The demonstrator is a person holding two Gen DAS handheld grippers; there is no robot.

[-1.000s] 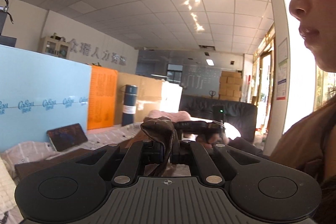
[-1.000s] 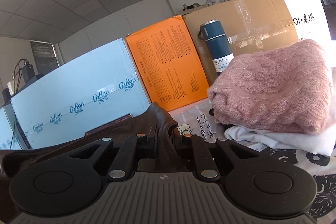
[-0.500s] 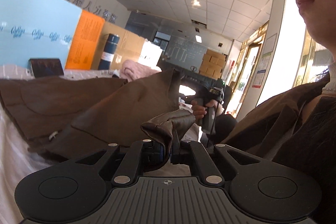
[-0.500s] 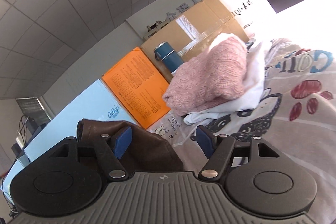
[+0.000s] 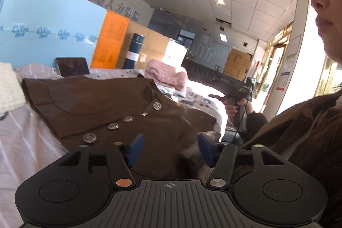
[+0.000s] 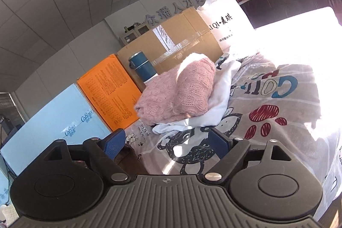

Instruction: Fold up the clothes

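The brown jacket (image 5: 89, 104) lies spread flat on the bed in front of you, its row of metal buttons (image 5: 113, 126) running diagonally toward your left gripper (image 5: 170, 149). That gripper's jaws are opening – the blue pads (image 5: 134, 147) stand well apart, and the jacket's near edge lies between and under them, blurred, with neither pad pressing on it. Your right gripper (image 6: 166, 142) is opening too; its pads are wide, with nothing clamped between them, only the printed sheet beyond. A dark brown bit of the jacket shows just beside its left-hand pad (image 6: 112, 142) – whether the two touch you cannot tell from here. In the left wrist view your right hand (image 5: 239, 107) grips that tool's handle off past the jacket's far corner.

Beyond the jacket, a folded pink knit sweater (image 6: 179, 91) rests on a white garment (image 6: 222, 87), both on the cartoon-print bedsheet (image 6: 267, 121). Behind them stand a blue bottle (image 6: 142, 66), an orange box (image 6: 111, 91), a pale blue box (image 6: 53, 127) and a taped cardboard carton (image 6: 177, 37). Sunlight washes out the bed's far right side.
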